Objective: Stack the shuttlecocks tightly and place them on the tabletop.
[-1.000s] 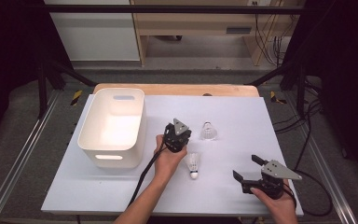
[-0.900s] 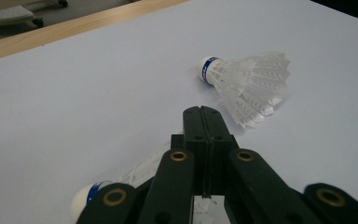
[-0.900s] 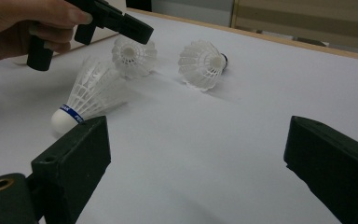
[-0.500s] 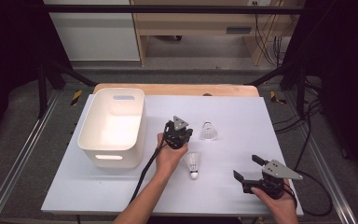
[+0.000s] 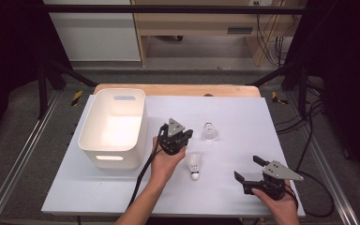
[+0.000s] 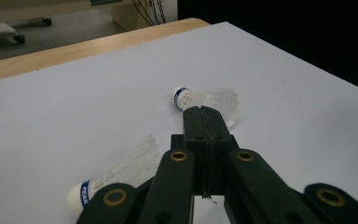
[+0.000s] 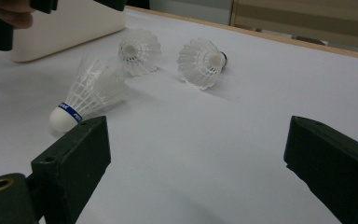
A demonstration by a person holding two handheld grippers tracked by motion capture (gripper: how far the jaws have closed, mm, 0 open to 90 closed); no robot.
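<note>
Three white shuttlecocks lie on the white table top [image 5: 122, 192]. One shuttlecock [image 5: 209, 132] rests near the middle, and a second shuttlecock [image 5: 195, 164] lies nearer me. My left gripper [image 5: 186, 136] hovers between the bin and these two, jaws shut with nothing held. In the left gripper view the shut left gripper [image 6: 203, 112] points at one shuttlecock [image 6: 205, 99], and another shuttlecock [image 6: 116, 177] lies close at its lower left. My right gripper [image 5: 247, 168] rests open near the front right. The right gripper [image 7: 196, 154] frames bare table, with the nearest shuttlecock [image 7: 91, 93] beyond its left jaw.
A white plastic bin [image 5: 115, 126] with handle slots stands at the left of the table. A wooden strip [image 5: 178, 89] runs along the far edge. Black cables [image 5: 143, 173] trail from the grippers toward me. Dark frame posts flank the table.
My left gripper has risen and shifted slightly, still shut. The right gripper and the shuttlecocks have kept still.
</note>
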